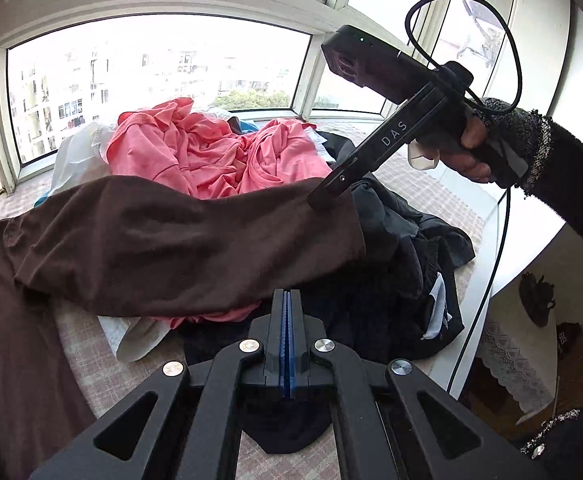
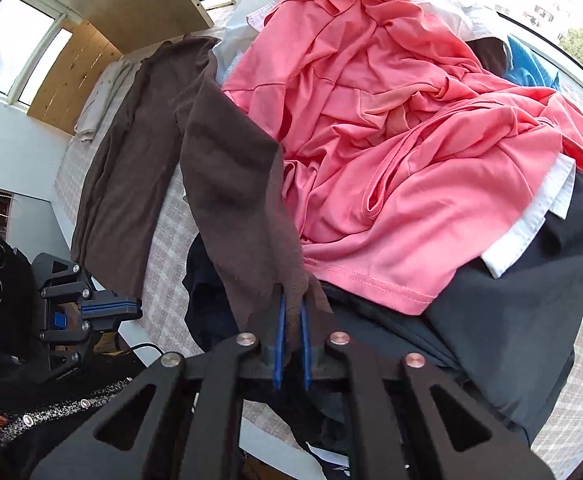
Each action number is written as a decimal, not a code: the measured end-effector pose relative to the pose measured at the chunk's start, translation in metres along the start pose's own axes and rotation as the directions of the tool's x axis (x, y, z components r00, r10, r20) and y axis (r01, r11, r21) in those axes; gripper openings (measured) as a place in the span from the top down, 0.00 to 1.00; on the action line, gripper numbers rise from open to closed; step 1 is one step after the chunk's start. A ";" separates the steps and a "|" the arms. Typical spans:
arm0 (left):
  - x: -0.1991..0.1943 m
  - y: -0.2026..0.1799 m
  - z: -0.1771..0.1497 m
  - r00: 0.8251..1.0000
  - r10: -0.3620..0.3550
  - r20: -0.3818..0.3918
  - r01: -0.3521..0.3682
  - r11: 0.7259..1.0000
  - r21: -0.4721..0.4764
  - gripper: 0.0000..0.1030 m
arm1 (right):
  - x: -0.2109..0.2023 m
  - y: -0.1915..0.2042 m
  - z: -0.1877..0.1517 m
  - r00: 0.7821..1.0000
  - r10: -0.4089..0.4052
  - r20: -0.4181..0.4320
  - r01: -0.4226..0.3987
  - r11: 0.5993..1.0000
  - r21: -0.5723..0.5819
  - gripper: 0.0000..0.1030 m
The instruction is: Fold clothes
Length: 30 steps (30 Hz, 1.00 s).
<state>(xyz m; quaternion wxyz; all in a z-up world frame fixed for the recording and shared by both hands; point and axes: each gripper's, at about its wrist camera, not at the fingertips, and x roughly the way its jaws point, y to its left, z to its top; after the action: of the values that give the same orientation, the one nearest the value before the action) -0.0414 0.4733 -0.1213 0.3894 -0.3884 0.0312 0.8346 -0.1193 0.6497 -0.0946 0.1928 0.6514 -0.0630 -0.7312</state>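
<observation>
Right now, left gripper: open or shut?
Shut, empty. The left gripper's blue pads meet with nothing between; the brown shirt hangs from the right gripper.

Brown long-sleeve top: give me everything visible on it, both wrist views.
The brown long-sleeve top is a soft, matte, knit-looking garment, unfolded. Its body lies lengthwise on the checked table cover, beside the pile of pink clothes. One sleeve is lifted and stretched out in front of that pile, its cuff end pinched between the blue pads of the right gripper. The left gripper is shut on nothing, below the raised sleeve.
</observation>
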 end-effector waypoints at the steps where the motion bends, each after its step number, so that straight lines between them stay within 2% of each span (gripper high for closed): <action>1: 0.001 -0.002 0.005 1.000 -0.006 0.004 0.006 1.000 -0.006 1.00 | -0.005 0.004 0.000 1.000 0.010 0.007 -0.010 1.000 0.021 0.95; 4: -0.001 -0.015 0.013 1.000 -0.012 0.022 0.012 1.000 0.006 0.98 | -0.016 0.025 -0.002 0.997 0.077 0.021 -0.078 0.995 0.057 0.95; 5: -0.002 -0.020 0.016 0.999 -0.014 0.030 0.014 1.000 0.014 0.94 | -0.019 0.033 -0.001 0.995 0.093 0.027 -0.095 0.993 0.067 0.95; 7: -0.004 -0.029 0.018 0.999 -0.012 0.046 0.011 1.000 0.024 0.76 | -0.024 0.047 -0.001 0.992 0.124 0.039 -0.127 0.988 0.085 0.95; 8: -0.004 -0.032 0.019 0.999 -0.002 0.052 0.001 1.000 0.023 0.74 | -0.023 0.054 0.000 0.991 0.124 0.040 -0.127 0.988 0.087 0.95; 12: -0.004 -0.039 0.025 0.997 0.033 0.075 -0.034 0.999 0.014 0.71 | -0.017 0.078 0.004 0.989 0.139 0.047 -0.143 0.984 0.108 0.95; 20: -0.010 -0.027 0.024 0.987 0.116 0.115 -0.100 0.986 -0.133 0.69 | 0.000 0.091 0.002 0.977 0.210 0.035 -0.213 0.959 0.188 0.95; 23: -0.016 -0.024 0.012 0.983 0.152 0.105 -0.135 0.978 -0.157 0.68 | 0.000 0.095 0.000 0.984 0.178 0.031 -0.181 0.969 0.170 0.95; 27: -0.028 -0.014 0.002 0.974 0.195 0.119 -0.167 0.964 -0.208 0.64 | 0.009 0.102 -0.003 0.975 0.222 -0.002 -0.218 0.960 0.174 0.95; 30: -0.028 -0.013 0.003 0.971 0.203 0.124 -0.177 0.965 -0.195 0.64 | 0.016 0.113 -0.002 0.969 0.246 -0.026 -0.239 0.958 0.160 0.92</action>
<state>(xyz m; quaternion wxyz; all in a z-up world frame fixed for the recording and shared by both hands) -0.0237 0.4658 -0.0973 0.2712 -0.3569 -0.0362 0.8932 -0.0962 0.5407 -0.0712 0.2307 0.6682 -0.1950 -0.6799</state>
